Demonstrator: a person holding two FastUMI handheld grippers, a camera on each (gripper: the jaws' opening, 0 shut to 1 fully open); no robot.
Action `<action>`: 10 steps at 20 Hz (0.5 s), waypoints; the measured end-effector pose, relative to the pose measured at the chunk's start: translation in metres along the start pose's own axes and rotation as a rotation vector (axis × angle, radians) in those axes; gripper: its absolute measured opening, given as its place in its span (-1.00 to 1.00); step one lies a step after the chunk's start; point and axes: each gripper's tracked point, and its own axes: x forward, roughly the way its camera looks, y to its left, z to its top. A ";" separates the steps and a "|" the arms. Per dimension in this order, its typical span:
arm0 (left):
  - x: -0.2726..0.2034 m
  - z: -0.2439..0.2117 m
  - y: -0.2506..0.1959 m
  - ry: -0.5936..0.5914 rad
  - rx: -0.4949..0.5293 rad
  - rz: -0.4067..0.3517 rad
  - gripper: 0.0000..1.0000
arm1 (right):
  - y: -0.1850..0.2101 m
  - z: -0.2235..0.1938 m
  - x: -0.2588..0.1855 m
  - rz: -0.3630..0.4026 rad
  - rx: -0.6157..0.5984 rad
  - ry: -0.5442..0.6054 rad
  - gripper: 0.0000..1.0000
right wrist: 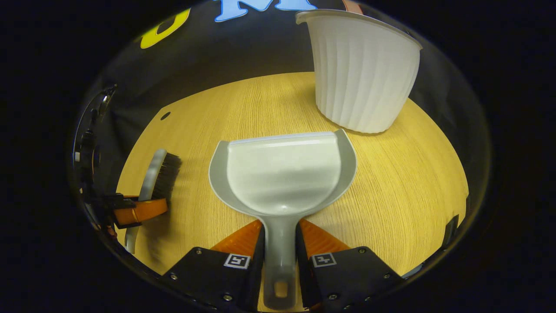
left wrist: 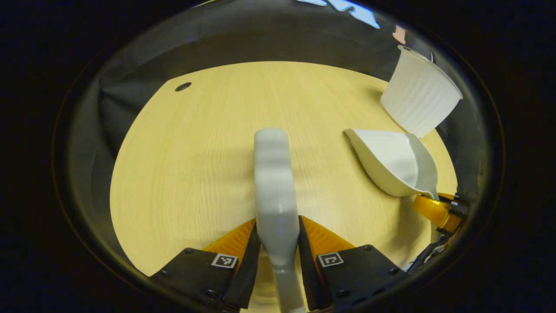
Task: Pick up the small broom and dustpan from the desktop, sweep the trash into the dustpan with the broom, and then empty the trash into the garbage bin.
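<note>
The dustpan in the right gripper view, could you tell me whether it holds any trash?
Empty: the dustpan shows a bare, clean scoop, with nothing lying inside.

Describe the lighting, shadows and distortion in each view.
Left gripper view: fisheye bends the table edge into a curve; the broom, close to the lens, looks soft and casts a dim shadow. Right gripper view: sharper; a soft shadow band crosses the dustpan; the garbage bin bulges and leans; the backdrop stays dark.

A pale wood-grain desktop (right wrist: 412, 182) with a rounded edge is seen, with a small dark hole (left wrist: 183, 86) near its far left corner. A white ribbed garbage bin (right wrist: 362, 74) is stood upright on its far right part.
</note>
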 end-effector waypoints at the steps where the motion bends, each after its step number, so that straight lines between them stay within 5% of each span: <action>1: 0.002 0.002 -0.003 -0.007 0.008 0.000 0.04 | 0.000 0.001 -0.002 -0.001 0.000 0.002 -0.26; 6: -0.004 0.005 -0.004 -0.030 0.013 0.001 0.22 | -0.002 0.004 -0.016 -0.007 -0.011 0.006 -0.12; 8: -0.008 0.007 -0.006 -0.053 0.010 -0.003 0.46 | -0.004 0.005 -0.021 -0.002 -0.014 0.014 -0.11; 9: -0.010 0.009 -0.008 -0.067 0.004 -0.007 0.58 | -0.007 0.007 -0.025 -0.009 -0.018 0.010 0.34; 10: -0.013 0.011 -0.008 -0.078 -0.003 -0.011 0.68 | -0.009 0.010 -0.027 -0.010 -0.021 0.006 0.38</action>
